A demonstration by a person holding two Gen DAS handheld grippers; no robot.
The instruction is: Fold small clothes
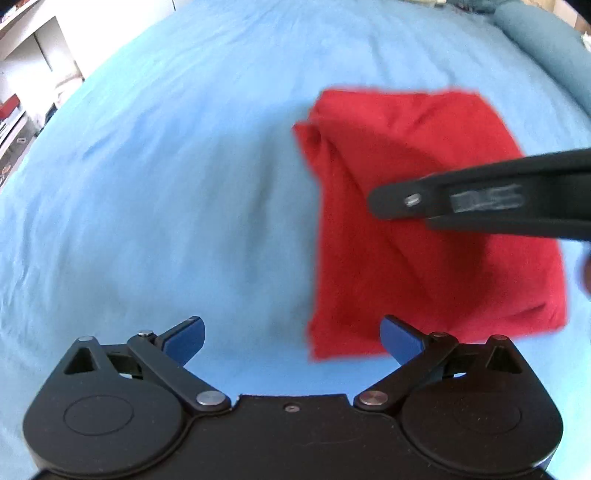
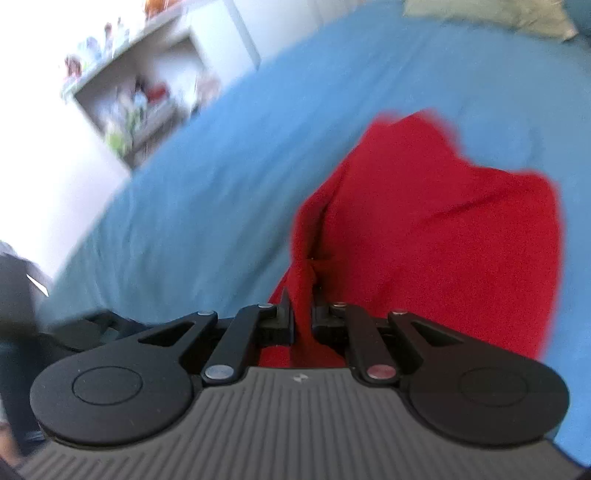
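A red garment lies partly folded on the blue bedsheet. My left gripper is open and empty, just short of the garment's near left corner. My right gripper reaches in from the right over the cloth in the left wrist view. In the right wrist view it is shut on a fold of the red garment, and the cloth runs up between its fingers.
White shelves with small items stand beyond the bed's left edge. A teal pillow lies at the far right and a pale cushion at the bed's far end. A dark object sits at the left.
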